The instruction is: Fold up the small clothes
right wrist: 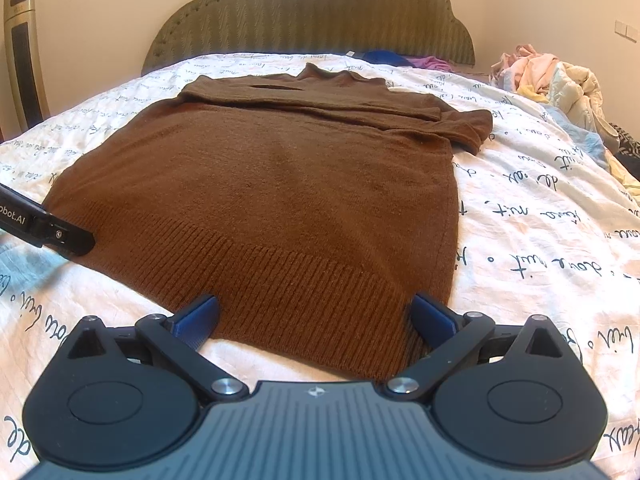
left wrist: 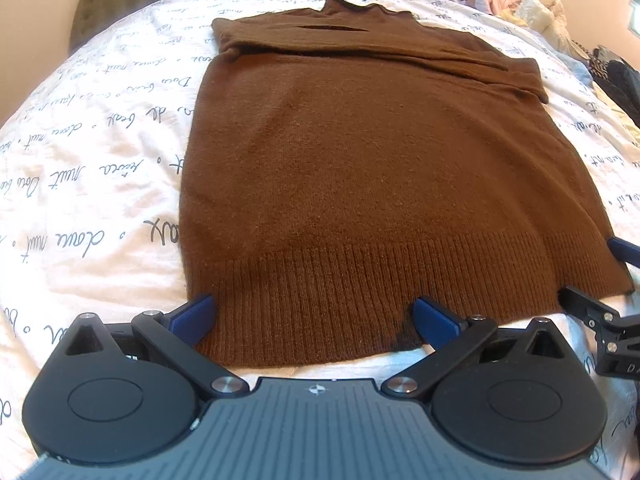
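The left hand-held gripper (left wrist: 314, 318) stands with its jaws spread wide over the ribbed hem of the brown sweater (left wrist: 372, 160), near the hem's left corner; the blue pads flank the knit without pinching it, so it holds nothing. The right hand-held gripper (right wrist: 316, 318) is likewise fully spread, straddling the hem toward the right corner, its pads not pressing the cloth and nothing in its grasp.

The sweater lies flat on the bed (right wrist: 540, 208), hem nearest the cameras, collar toward the headboard (right wrist: 312, 12). Both sleeves look already folded across the upper body, making a band below the collar. A heap of other clothes (right wrist: 548, 76) waits at the bed's far right side.

By my judgement the sleeve folds are done and the step in hand is taking hold of the hem at both corners. The next move calls for both grippers to close on the hem, catching both layers of knit, then lift evenly and carry the hem up toward the collar so the body folds over without skewing.
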`<state>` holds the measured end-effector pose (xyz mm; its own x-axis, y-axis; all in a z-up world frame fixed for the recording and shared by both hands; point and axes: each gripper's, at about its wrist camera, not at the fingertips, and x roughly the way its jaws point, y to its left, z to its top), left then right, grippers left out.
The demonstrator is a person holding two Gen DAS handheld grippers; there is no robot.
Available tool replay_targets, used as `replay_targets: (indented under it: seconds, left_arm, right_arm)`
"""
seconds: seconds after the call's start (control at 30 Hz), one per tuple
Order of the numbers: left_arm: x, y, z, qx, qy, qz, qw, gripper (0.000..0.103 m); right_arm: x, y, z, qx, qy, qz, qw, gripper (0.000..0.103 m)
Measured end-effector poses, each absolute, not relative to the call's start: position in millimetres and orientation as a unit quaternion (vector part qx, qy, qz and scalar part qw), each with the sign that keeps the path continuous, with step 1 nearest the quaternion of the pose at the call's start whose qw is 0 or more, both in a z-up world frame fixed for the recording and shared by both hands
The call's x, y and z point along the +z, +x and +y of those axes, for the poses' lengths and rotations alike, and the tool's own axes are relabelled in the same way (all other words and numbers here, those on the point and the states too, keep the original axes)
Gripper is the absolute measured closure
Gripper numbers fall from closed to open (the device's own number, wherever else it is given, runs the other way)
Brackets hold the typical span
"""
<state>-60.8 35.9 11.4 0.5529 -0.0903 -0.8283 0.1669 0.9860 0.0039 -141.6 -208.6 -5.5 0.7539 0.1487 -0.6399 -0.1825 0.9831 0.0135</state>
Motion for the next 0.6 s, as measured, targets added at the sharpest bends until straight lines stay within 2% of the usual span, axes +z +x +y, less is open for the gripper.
replay_targets:
  seconds: [0.6]
  left_arm:
    - [8.8, -69.8, 37.8, -0.102, 0.054, 0.44, 0.891, 0.0]
  right_arm:
    - [-6.9, -142.8, -207.1, 0.085, -0.025, 0.334, 0.938, 0.0]
